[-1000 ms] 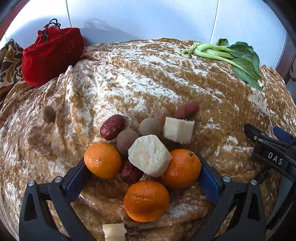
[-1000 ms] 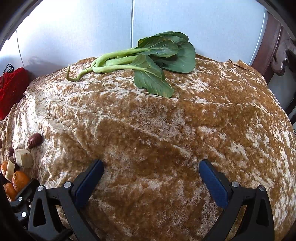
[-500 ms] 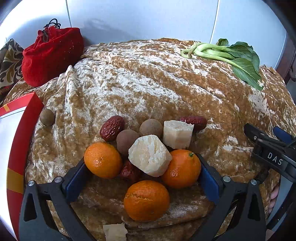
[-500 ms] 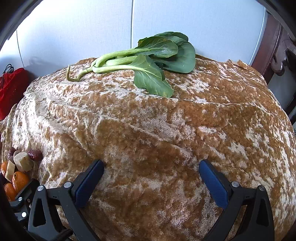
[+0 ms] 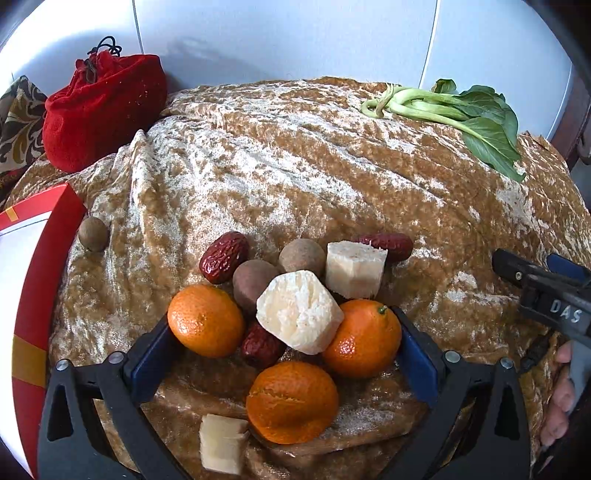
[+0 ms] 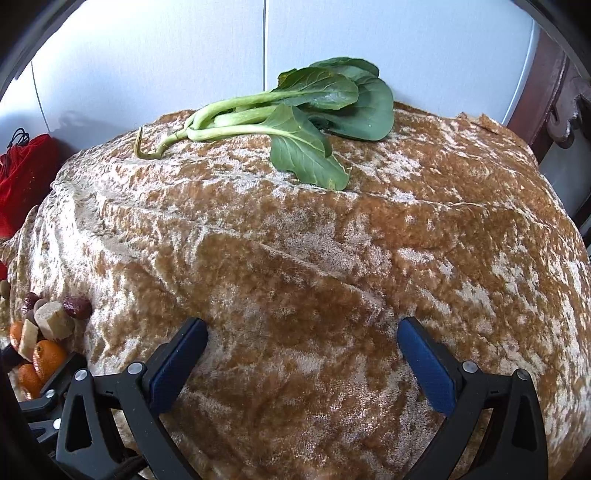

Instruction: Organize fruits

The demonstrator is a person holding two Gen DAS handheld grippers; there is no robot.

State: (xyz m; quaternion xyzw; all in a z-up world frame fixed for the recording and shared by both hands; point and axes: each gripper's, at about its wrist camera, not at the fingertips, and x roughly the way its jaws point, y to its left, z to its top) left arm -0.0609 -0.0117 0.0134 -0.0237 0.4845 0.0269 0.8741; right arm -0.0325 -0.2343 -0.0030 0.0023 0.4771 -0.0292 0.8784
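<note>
While your left gripper (image 5: 284, 354) stands wide apart and holds nothing, the fruit pile sits right between its blue pads (image 5: 149, 360). One small orange mandarin (image 5: 205, 320) touches the left pad, and a second mandarin with a green stem (image 5: 362, 339) touches the right pad. A third mandarin with torn peel (image 5: 291, 402) lies nearer to you, beside a pale cut chunk (image 5: 222, 448). A big white peeled chunk (image 5: 298, 311) rests on the pile, with wrinkled dark red dates (image 5: 224, 256) and round brown longans (image 5: 254, 281) behind it. One more brown longan (image 5: 93, 234) lies apart, just beside a red and white box (image 5: 26, 314).

Your right gripper (image 6: 302, 360) is also wide apart and empty, over the crumpled golden-brown velvet cloth (image 6: 332, 258). Far behind lie a green leafy bok choy (image 6: 295, 110) and a red velvet drawstring pouch (image 5: 101, 107), near a white wall (image 5: 277, 33).
</note>
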